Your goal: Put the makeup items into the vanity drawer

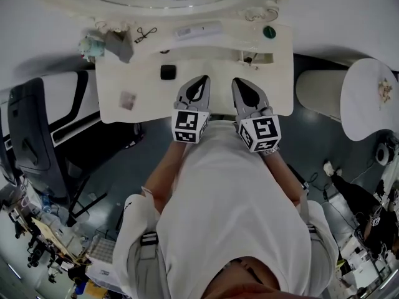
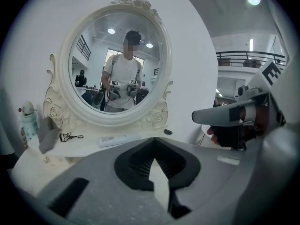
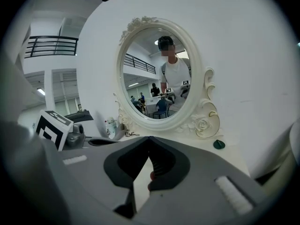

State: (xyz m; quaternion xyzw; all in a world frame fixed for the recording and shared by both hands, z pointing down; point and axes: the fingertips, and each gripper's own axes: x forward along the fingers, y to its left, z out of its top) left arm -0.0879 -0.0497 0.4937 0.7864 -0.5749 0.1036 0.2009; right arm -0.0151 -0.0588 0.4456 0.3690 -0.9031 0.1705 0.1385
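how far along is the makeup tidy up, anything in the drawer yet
Done: nothing, as far as shows. The black case, eyelash curler, white stick and green round piece all lie on the vanity top.
In hand: nothing. The left tool and right tool are shut, over its front.
Left: every item; no open drawer shows.

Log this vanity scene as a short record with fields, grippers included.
surface: white vanity table with oval mirror
items on top: eyelash curler, black square case, dark green round item, long white item
left gripper: jaws shut, empty, over the table's near edge
right gripper: jaws shut, beside the left one
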